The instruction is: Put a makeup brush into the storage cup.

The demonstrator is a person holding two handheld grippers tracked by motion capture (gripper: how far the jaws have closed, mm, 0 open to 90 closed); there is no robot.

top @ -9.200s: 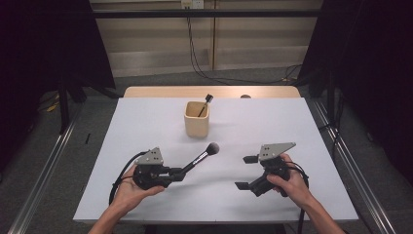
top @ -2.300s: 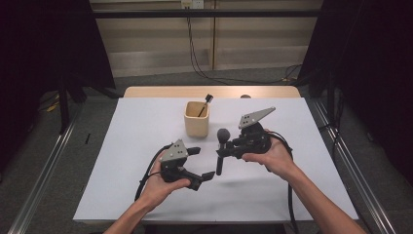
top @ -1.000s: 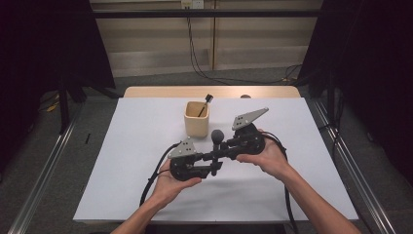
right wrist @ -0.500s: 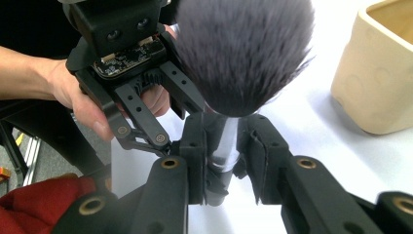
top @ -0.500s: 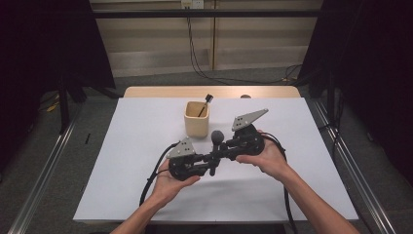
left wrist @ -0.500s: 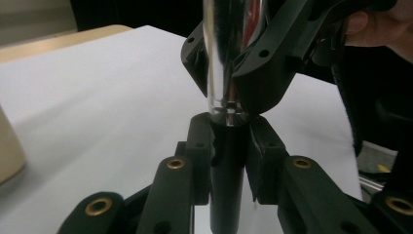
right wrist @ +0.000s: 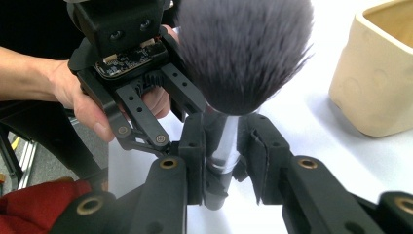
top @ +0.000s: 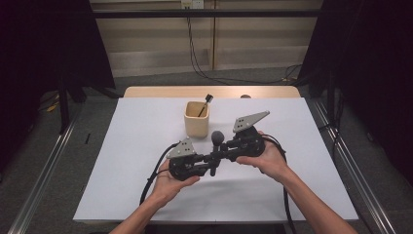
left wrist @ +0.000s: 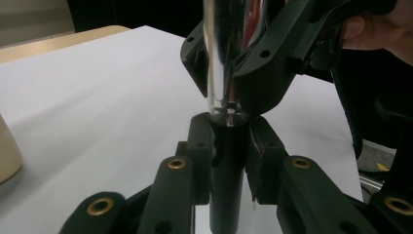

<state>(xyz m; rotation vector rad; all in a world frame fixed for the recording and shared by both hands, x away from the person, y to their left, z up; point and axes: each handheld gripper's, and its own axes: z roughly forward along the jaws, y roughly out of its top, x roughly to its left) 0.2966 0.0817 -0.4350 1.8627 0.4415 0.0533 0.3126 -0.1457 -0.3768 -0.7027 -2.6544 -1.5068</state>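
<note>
A makeup brush (top: 217,138) with a dark fluffy head, silver ferrule and black handle stands upright above the table's middle, between both grippers. My left gripper (top: 211,165) is shut on the black handle (left wrist: 227,170), its jaws pressed against both sides. Just above, my right gripper (top: 222,153) is shut on the silver ferrule (right wrist: 224,146) under the bristles (right wrist: 243,48). The two sets of jaws face each other and nearly touch. In the left gripper view the right gripper (left wrist: 263,73) looms over my own jaws.
A beige cup (top: 196,120) stands just behind the grippers, holding a thin brush (top: 205,103) that leans right. The cup (right wrist: 380,83) is close on the right in the right gripper view. White table cover (top: 122,146) spreads around; cables trail towards the person.
The right gripper carried the brush from beside the cup to the left gripper. The left jaws closed on the handle. In the last half second almost nothing moved.
</note>
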